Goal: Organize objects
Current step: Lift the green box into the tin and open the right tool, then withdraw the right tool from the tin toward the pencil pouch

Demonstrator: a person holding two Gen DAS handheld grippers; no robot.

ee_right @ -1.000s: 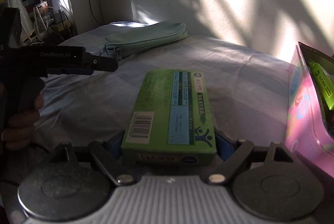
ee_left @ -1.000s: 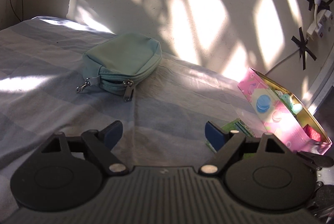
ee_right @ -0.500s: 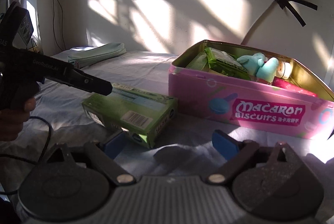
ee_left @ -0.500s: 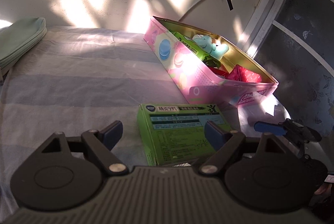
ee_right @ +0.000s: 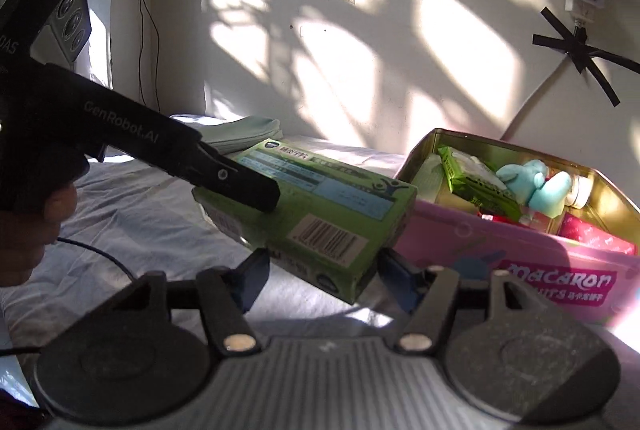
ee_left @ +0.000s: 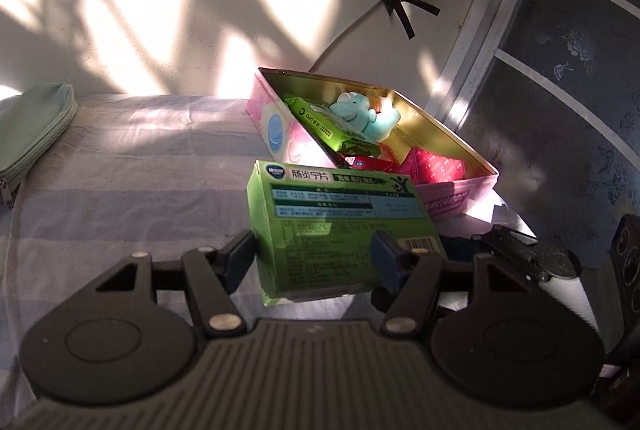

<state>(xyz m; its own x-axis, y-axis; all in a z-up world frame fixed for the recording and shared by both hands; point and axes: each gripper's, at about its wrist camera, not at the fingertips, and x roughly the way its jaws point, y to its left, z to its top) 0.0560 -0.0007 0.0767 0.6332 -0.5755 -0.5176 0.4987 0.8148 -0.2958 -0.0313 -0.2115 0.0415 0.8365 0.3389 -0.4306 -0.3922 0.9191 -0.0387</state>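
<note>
A green medicine box point(ee_left: 340, 222) hangs tilted just above the striped bedsheet, and my left gripper point(ee_left: 312, 254) is shut on its long sides, jaws still closing. From the right wrist view the same box point(ee_right: 320, 205) shows its barcode end, with one left finger point(ee_right: 240, 185) lying across its side. My right gripper point(ee_right: 324, 270) sits low at that end with its jaws closing. Its blue pads flank the box's near corner without a clear press. Behind the box stands the open pink biscuit tin point(ee_left: 460, 197), also seen at the right point(ee_right: 500, 254).
The tin holds a teal toy elephant point(ee_left: 356, 109), a green packet point(ee_left: 332, 125) and red packets point(ee_left: 436, 165). A mint zip pouch point(ee_left: 32, 125) lies far left by the wall. A dark patterned panel point(ee_left: 560, 109) bounds the right. A hand point(ee_right: 36, 230) grips the left tool.
My left gripper swung right from the pouch to the green box, closed on it and lifted it. My right gripper let the box go, drew back, and its jaws narrowed.
</note>
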